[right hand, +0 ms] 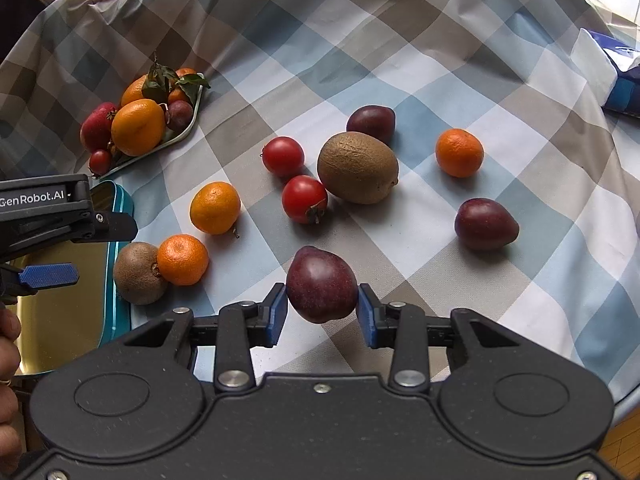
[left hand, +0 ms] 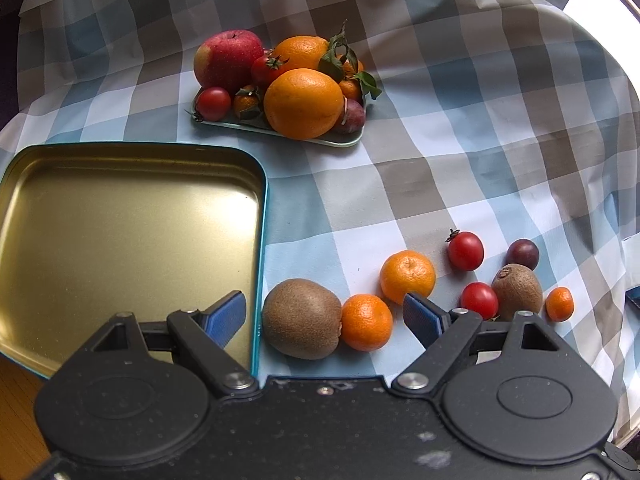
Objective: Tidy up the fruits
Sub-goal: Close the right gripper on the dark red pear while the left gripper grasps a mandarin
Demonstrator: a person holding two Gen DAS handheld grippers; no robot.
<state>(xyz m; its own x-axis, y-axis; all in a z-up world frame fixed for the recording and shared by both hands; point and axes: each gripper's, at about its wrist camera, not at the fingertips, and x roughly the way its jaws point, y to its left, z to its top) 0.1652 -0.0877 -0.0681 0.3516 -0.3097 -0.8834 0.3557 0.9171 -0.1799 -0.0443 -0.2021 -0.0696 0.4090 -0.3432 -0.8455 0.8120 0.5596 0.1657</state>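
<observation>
Both views are lit by soft daylight, and the scene is seen bright and clear. An overexposed white area is seen at the upper right corner of the left wrist view, where a window seems to stand. Short, soft shadows are cast under the fruits on the checked tablecloth. A dull golden reflection is given by the inside of the tin box. Strong fisheye bending is noticed at the edges. The focus is kept sharp nearly everywhere.

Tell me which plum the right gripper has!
Find the checked cloth with loose fruit. Nearest the camera, the right gripper closes its blue pads on a plum. The other loose plums lie farther back, untouched.
</observation>
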